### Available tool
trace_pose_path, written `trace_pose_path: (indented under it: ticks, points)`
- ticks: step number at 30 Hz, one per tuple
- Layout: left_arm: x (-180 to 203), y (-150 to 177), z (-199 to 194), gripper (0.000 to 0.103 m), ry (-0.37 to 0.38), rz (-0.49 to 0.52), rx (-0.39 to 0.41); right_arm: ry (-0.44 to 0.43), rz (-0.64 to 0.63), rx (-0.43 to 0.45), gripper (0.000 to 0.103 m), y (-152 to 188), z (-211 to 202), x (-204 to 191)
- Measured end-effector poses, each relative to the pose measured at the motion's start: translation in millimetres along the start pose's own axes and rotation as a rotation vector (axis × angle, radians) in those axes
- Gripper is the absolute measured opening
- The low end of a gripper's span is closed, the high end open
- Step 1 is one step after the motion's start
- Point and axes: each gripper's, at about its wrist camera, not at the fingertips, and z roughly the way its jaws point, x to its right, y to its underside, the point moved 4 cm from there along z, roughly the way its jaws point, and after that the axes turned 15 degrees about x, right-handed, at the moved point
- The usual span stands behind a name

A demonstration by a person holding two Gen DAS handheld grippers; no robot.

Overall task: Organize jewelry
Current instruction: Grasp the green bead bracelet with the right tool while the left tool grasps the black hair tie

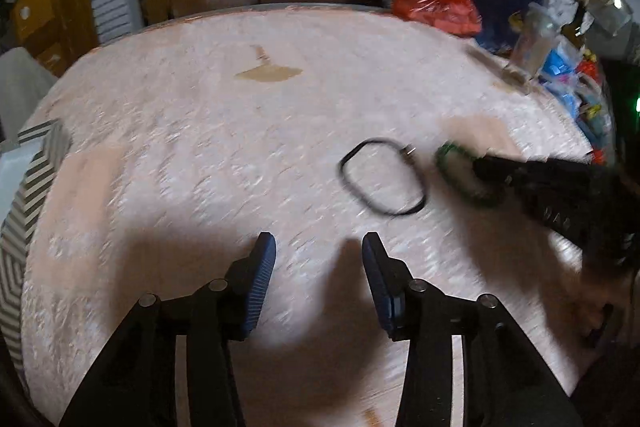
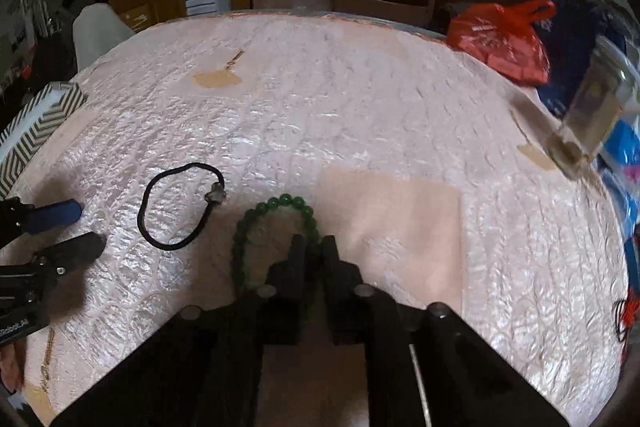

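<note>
The green bead bracelet (image 2: 276, 227) lies on the pale textured tablecloth (image 2: 360, 107), near the middle of the table's near half, and the right gripper (image 2: 312, 247) has its two fingers pressed close together over the bracelet's right side; it looks pinched on the beads, though the strand is partly hidden behind the fingers, so the hold is a judgement. Just left of it, close but apart, lies the black cord bracelet (image 2: 180, 207) with a small charm, untouched. The left gripper (image 1: 318, 247) hovers over the cloth with its fingers spread wide and nothing between them. At the far left edge of the table stands a chevron-patterned box (image 2: 36, 135), which is probably where the jewelry goes; its inside does not show. A thin gold chain (image 2: 48, 359) lies at the near left edge. The task seems at an early stage: no piece visibly put away, and three pieces left on the cloth.
</note>
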Motion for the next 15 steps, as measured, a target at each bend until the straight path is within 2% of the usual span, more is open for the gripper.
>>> trace_pose_path:
  ticks: [4, 10, 11, 12, 14, 15]
  points:
    - [24.1, -22.6, 7.3, 0.052, 0.083, 0.035, 0.028, 0.033, 0.093, 0.036, 0.007, 5.5, -12.8, 19.8]
    - [58.2, -27.7, 39.7, 0.052, 0.175, 0.070, -0.040, 0.025, 0.154, 0.024, 0.007, 10.0, -14.0, 33.2]
    - [64.2, -23.4, 45.8, 0.051, 0.190, 0.087, -0.061, 0.024, 0.156, 0.023, 0.007, 10.3, -13.7, 33.7]
    - [67.3, -21.4, 48.8, 0.044, 0.196, 0.097, -0.072, 0.024, 0.155, 0.022, 0.007, 10.3, -13.2, 33.6]
    - [70.9, -18.2, 51.4, 0.041, 0.187, 0.133, -0.055, 0.026, 0.153, 0.021, 0.007, 10.5, -13.1, 33.0]
    - [69.8, -17.9, 52.0, 0.037, 0.184, 0.128, -0.052, 0.026, 0.153, 0.021, 0.007, 10.5, -13.1, 33.1]
